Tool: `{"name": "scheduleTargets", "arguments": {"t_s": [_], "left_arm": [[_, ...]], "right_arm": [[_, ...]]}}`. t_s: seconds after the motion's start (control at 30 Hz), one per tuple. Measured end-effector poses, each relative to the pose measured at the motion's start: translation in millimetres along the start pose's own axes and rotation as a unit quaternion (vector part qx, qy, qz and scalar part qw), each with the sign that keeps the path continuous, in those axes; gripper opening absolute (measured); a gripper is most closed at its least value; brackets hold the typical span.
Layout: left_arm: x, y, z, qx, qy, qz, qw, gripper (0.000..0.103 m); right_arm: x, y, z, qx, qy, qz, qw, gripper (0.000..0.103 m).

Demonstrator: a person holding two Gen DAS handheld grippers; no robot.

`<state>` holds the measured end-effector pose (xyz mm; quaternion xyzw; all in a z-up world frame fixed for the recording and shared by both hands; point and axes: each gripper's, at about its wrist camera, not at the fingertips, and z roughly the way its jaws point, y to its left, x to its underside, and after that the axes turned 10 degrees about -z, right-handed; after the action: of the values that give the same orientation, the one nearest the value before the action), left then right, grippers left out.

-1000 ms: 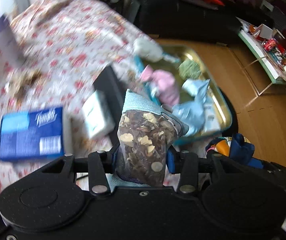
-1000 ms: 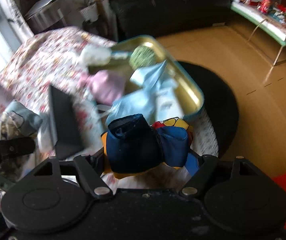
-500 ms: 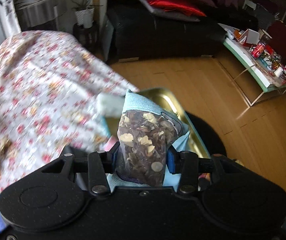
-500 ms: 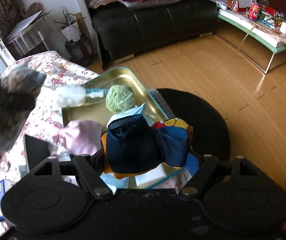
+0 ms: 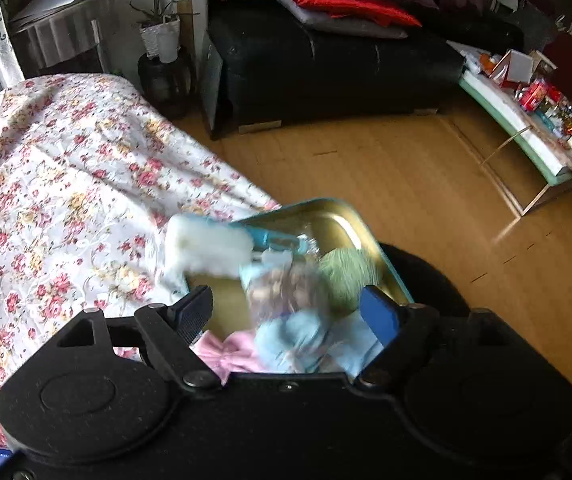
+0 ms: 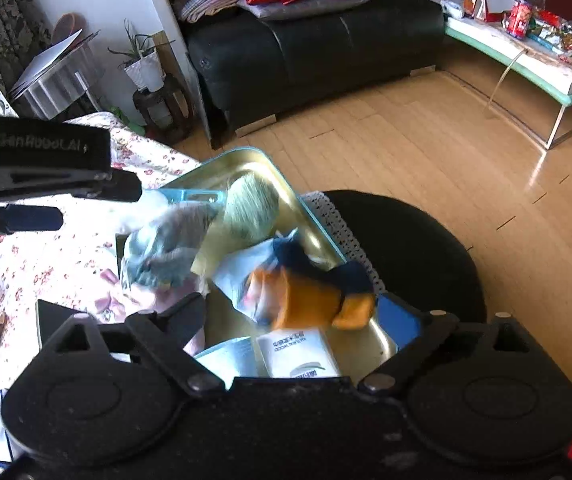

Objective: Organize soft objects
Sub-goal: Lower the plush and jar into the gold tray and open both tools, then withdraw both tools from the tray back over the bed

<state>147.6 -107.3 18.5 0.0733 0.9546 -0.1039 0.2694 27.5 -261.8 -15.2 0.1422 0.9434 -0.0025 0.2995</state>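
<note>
A gold metal tray [image 5: 338,220] [image 6: 245,164] sits at the edge of the floral cloth. My left gripper [image 5: 286,312] is open above it; the blue pouch of dried bits [image 5: 286,304] [image 6: 165,248] is blurred in mid-fall between the jaws. My right gripper [image 6: 306,320] is open; the navy and orange soft toy [image 6: 310,296] is blurred, dropping over the tray. In the tray lie a green ball [image 5: 350,276] [image 6: 249,208], a white fluffy duster [image 5: 205,248], a pink cloth [image 5: 229,352] and tissue packs [image 6: 298,356].
The floral cloth [image 5: 65,184] covers the surface to the left. A black round stool [image 6: 414,248] stands under the tray's right side. A black sofa [image 5: 326,60] and a low table [image 5: 526,120] with clutter stand beyond the wooden floor.
Both grippers opened. The pouch left my left gripper and the soft toy left my right gripper; both are falling toward the tray.
</note>
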Motion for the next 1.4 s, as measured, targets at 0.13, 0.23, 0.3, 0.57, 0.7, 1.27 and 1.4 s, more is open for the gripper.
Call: {"name": "scheduleTargets", "arguments": {"t_s": [0.13, 0.23, 0.3, 0.57, 0.7, 1.27, 1.4], "left_arm": [[7.4, 10.6, -3.2, -0.01, 0.004, -0.006, 0.9999, 0.077], [12.3, 19.1, -10.6, -0.018, 0.002, -0.012, 0.9998, 0.077], [15.9, 25.2, -18.6, -0.022, 0.001, -0.019, 0.9996, 0.077], [38.8, 62.5, -72.8, -0.052, -0.031, -0.056, 0.9966, 0.077], [59.6, 90.2, -99.4, -0.073, -0.056, -0.081, 0.9925, 0.078], [145.9, 262.0, -150.4, -0.226, -0.073, -0.234, 0.9428, 0.091], [148.5, 297.3, -142.3, -0.232, -0.06, -0.275, 0.9313, 0.091]], "right_arm": [[8.5, 2.4, -1.0, 0.001, 0.009, -0.002, 1.0, 0.094], [15.6, 5.5, -3.6, 0.001, 0.016, -0.003, 1.0, 0.094], [19.6, 9.2, -6.8, 0.002, 0.021, -0.005, 1.0, 0.094], [41.2, 34.0, -35.1, -0.014, 0.018, -0.024, 0.999, 0.094], [53.0, 54.5, -52.3, -0.028, 0.011, -0.041, 0.999, 0.094], [103.9, 177.5, -102.1, -0.091, 0.013, -0.169, 0.981, 0.094], [109.9, 198.3, -91.9, -0.096, 0.03, -0.194, 0.976, 0.094]]}}
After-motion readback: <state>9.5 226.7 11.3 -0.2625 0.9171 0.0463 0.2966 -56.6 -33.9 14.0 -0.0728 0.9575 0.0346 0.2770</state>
